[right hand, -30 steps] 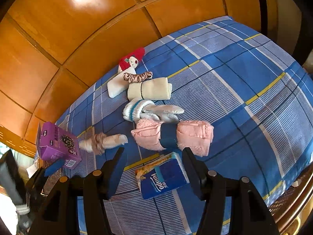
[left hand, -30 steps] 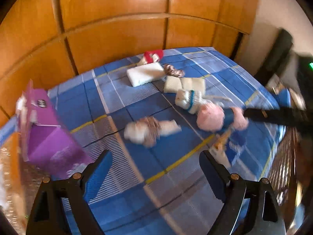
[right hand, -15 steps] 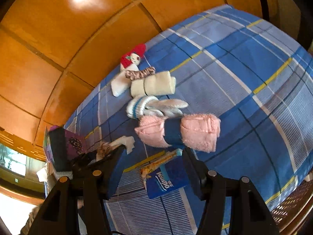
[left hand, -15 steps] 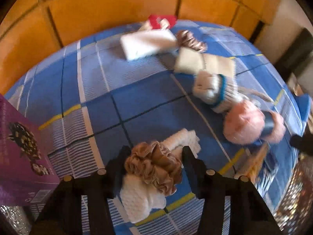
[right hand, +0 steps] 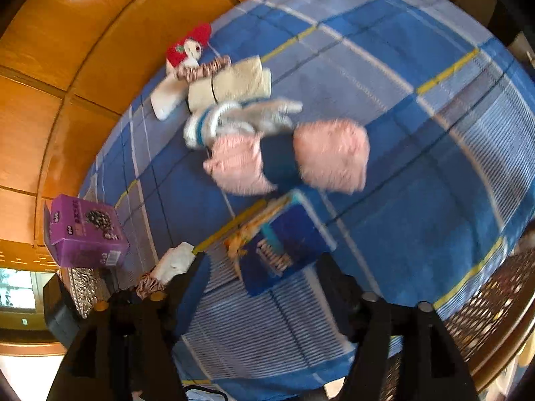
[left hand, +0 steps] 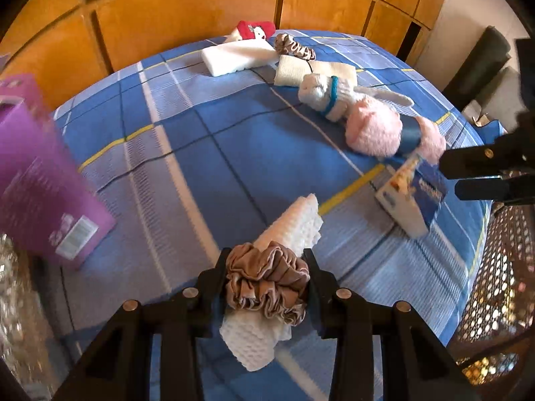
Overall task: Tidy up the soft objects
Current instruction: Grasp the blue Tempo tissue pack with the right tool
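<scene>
A white waffle cloth roll [left hand: 294, 224] ringed by a tan satin scrunchie [left hand: 267, 280] lies on the blue plaid bed [left hand: 207, 153]. My left gripper [left hand: 267, 267] is closing on it, and both pads press the scrunchie's sides. The right wrist view shows the right gripper [right hand: 260, 264] opening over a blue tissue pack [right hand: 284, 244]. The pack lies between its fingers, untouched. Beyond the pack lies a pink fluffy roll [right hand: 327, 153] with a dark blue band.
A purple box [left hand: 36, 173] stands at the bed's left edge. Farther back lie striped white socks [left hand: 321, 93], a cream roll [left hand: 291, 70], a white folded cloth [left hand: 234, 55], a patterned scrunchie [left hand: 294, 46] and a red plush [left hand: 254, 30]. Wooden panels back the bed; a woven frame [left hand: 495, 267] borders its right.
My left gripper dropped onto the scrunchie-wrapped roll and narrowed from wide open until it grips it. The right gripper tilted and rolled over the tissue pack, and its fingers spread wider.
</scene>
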The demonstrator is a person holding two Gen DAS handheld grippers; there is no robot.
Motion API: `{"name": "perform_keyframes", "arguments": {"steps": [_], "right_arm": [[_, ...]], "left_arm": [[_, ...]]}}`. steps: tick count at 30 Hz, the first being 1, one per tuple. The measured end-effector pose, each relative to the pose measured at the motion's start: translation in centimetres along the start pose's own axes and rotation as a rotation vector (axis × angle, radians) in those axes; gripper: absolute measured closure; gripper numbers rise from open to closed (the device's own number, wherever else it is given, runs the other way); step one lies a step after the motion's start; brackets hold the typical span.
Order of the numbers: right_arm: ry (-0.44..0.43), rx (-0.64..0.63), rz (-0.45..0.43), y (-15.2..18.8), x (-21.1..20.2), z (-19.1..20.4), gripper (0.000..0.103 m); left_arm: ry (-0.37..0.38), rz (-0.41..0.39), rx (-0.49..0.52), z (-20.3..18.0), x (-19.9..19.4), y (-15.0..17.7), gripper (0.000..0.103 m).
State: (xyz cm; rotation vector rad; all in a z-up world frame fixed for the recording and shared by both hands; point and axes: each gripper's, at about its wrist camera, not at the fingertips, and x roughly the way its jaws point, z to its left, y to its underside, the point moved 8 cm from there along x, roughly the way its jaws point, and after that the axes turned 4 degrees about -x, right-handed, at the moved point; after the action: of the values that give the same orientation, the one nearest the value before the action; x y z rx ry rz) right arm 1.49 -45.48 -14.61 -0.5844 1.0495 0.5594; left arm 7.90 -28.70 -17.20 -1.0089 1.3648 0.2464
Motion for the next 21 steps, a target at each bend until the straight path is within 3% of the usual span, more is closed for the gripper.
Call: {"name": "perform_keyframes", "arguments": {"steps": [4, 8, 10, 13, 14, 19, 21], "right_arm": [[0.007, 0.074, 0.025, 0.7, 1.8, 0.2, 0.028], [0.04, 0.213, -0.053, -0.5, 2.8, -1.1, 0.028], [0.058, 0.221, -0.073, -1.0, 3.5, -1.2, 0.027], [0.164, 0.125, -0.117, -1.5, 3.9, -0.4, 0.031], [0.219, 0.052, -0.121, -1.5, 4.1, 0.1, 0.047], [0.247, -0.244, -0.057, 0.6, 5.7, 4.7, 0.047], [0.226, -0.281, -0.049, 1.4, 6.1, 5.5, 0.046]], "left_arm": [[-0.011, -0.025, 0.014, 0.3, -0.5, 1.1, 0.063], [-0.022, -0.068, 0.048, 0.4, -1.0, 2.0, 0.062], [-0.026, -0.085, 0.049, 0.6, -1.3, 2.4, 0.062], [-0.021, -0.102, 0.038, 0.8, -1.6, 2.9, 0.062], [-0.018, -0.108, 0.034, 0.9, -1.7, 3.0, 0.062], [0.012, -0.089, -0.02, 1.7, -2.3, 3.2, 0.066], [0.015, -0.083, -0.045, 2.0, -2.8, 3.0, 0.066]]}}
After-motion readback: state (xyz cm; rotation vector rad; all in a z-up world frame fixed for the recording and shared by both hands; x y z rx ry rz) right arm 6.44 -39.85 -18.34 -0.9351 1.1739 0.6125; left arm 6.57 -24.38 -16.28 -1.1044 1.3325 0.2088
